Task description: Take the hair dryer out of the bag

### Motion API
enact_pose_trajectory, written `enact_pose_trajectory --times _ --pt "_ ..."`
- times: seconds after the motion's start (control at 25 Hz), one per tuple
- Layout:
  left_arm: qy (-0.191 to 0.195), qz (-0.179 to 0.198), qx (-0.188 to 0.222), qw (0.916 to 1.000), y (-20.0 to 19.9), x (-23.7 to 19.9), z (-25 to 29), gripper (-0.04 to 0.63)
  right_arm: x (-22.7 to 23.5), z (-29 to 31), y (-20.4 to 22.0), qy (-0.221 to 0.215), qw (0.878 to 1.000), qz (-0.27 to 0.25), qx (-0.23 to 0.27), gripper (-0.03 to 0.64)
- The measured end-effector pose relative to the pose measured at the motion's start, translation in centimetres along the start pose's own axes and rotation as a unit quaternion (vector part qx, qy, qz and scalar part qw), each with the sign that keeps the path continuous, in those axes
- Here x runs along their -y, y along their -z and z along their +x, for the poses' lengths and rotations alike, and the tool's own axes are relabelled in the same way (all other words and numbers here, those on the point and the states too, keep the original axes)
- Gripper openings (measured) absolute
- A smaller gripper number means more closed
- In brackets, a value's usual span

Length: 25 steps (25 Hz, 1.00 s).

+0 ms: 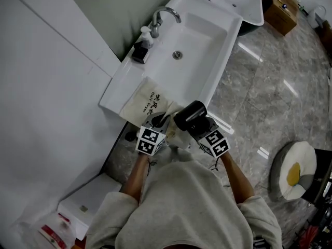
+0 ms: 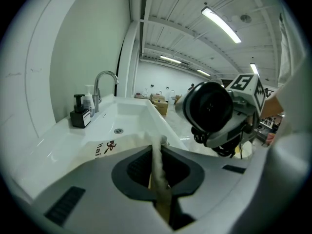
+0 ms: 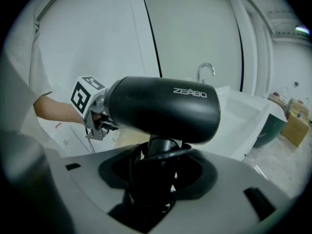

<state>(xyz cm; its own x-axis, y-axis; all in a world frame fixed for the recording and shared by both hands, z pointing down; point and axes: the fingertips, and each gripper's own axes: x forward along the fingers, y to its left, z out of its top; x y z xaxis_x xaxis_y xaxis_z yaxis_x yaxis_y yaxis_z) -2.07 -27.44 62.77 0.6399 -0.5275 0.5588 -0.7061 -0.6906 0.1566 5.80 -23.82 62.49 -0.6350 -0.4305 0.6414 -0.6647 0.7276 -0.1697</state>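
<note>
A beige cloth bag (image 1: 147, 99) printed "Hair Dryer" lies on the near end of the white sink counter (image 1: 116, 87). My left gripper (image 1: 158, 122) is shut on the bag's cloth edge (image 2: 158, 165), which stands as a thin fold between the jaws. The black hair dryer (image 1: 190, 114) is outside the bag, lifted just right of it. My right gripper (image 1: 201, 126) is shut on its handle and wound cord (image 3: 157, 165), with the barrel (image 3: 163, 108) lying crosswise above the jaws. From the left gripper view the dryer's round end (image 2: 210, 109) faces the camera.
A chrome faucet (image 1: 167, 13), a black soap dispenser (image 1: 139, 51) and the basin drain (image 1: 177, 54) lie beyond the bag. A second basin (image 1: 236, 1) and cardboard boxes (image 1: 282, 9) stand farther off. An egg-patterned cushion (image 1: 293, 172) sits on the marble floor at right.
</note>
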Motion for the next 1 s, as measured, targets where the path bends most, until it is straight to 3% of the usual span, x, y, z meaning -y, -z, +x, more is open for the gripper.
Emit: enact_pose_trajectory --times 0.24,0.4,0.56,0.64,0.84,1.0 --pt "0.009 0.002 0.006 0.9999 0.2 1.2 -0.5 0.03 0.9 -0.5 -2.0 0.03 0.997 0.038 0.067 0.207" --pt "0.041 -0.003 0.015 0.999 0.2 3.1 -1.0 0.227 1.6 -1.0 -3.5 0.039 0.994 0.048 0.095 0.207" --pt "0.015 -0.008 0.057 0.9982 -1.4 2.6 -2.5 0.227 2.3 -1.4 -5.1 0.044 0.992 0.041 0.115 0.207" --pt "-0.007 -0.006 0.079 0.9968 -2.4 1.7 -3.6 0.224 2.5 -1.7 -5.9 0.046 0.99 0.04 0.128 0.207" --pt "-0.054 -0.013 0.135 0.9892 -5.8 -1.6 -6.4 0.04 3.1 -2.7 -8.5 0.059 0.985 0.027 0.157 0.207" --pt "-0.069 -0.011 0.154 0.9856 -8.0 -3.2 -7.3 0.021 4.2 -3.7 -10.8 0.072 0.981 0.021 0.181 0.207"
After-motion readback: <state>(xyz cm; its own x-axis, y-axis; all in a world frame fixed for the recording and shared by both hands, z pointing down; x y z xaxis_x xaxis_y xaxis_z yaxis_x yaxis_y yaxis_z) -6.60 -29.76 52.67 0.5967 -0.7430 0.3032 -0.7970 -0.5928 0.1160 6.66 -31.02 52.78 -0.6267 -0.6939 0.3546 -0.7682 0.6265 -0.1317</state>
